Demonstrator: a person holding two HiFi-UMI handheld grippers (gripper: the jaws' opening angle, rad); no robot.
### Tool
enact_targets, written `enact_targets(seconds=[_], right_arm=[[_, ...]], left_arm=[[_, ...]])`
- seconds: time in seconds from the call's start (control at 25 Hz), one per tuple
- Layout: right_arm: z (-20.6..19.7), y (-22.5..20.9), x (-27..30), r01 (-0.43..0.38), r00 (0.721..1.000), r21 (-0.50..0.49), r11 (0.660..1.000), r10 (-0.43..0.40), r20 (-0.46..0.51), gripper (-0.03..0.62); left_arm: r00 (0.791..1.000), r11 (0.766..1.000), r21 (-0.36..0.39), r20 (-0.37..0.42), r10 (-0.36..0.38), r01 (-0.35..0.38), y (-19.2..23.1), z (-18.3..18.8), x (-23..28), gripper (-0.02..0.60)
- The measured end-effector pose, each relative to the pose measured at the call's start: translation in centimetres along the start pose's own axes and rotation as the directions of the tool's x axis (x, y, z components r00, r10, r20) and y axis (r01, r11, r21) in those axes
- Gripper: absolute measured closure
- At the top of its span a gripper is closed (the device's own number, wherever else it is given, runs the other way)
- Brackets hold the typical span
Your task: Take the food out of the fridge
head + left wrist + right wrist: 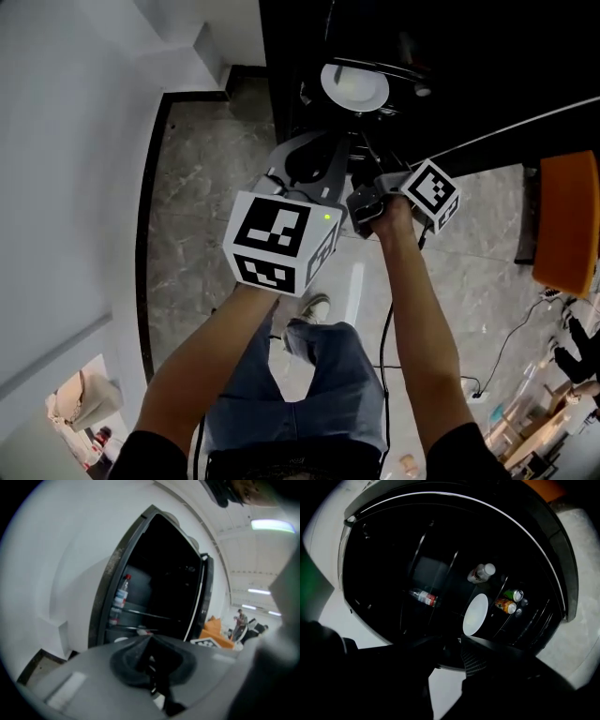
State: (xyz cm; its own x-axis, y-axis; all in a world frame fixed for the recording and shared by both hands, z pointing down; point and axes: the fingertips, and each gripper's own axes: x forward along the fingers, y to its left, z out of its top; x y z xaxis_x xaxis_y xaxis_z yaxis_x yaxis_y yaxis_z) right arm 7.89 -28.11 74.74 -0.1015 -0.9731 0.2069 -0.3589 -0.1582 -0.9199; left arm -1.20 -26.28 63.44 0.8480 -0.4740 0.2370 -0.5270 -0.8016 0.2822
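The fridge stands open and dark ahead of both grippers. A white plate lies on a shelf inside; in the right gripper view, which is rolled sideways, the plate sits just beyond the jaws. Around it are a white-capped bottle, a red-labelled bottle, a green can and an orange can. My right gripper is open with nothing between its fingers. My left gripper is held in front of the fridge; its jaws are hidden behind its grey body. A red-capped bottle shows in the left gripper view.
The fridge door hangs open at the right. A white wall runs along the left. An orange seat stands at the right, and a cable trails over the marble floor. People stand far off.
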Motion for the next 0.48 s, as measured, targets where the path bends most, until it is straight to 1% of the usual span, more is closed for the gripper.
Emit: enact_targets(seconds=[0.16,0.28,0.48], right_arm=[[0.6,-3.2,2.8,0.003,1.0,0.071,0.997,-0.006,0.03,0.493],[0.8,-5.3,5.1,-0.01,0.999,0.121,0.993,0.004,0.052,0.487],[1.0,-7.1,7.9,-0.034,0.998,0.191,0.981,0.021,0.065,0.485]], left_arm=[[1.0,1.0,0.019,-0.01,-0.022,0.022,1.3,-1.9,1.7,0.58],[0.999,0.999,0.033,-0.014,-0.029,0.03,2.2,-3.1,2.8,0.579],[0.999,0.998,0.041,-0.021,-0.048,0.049,3.4,-4.4,3.6,0.58]])
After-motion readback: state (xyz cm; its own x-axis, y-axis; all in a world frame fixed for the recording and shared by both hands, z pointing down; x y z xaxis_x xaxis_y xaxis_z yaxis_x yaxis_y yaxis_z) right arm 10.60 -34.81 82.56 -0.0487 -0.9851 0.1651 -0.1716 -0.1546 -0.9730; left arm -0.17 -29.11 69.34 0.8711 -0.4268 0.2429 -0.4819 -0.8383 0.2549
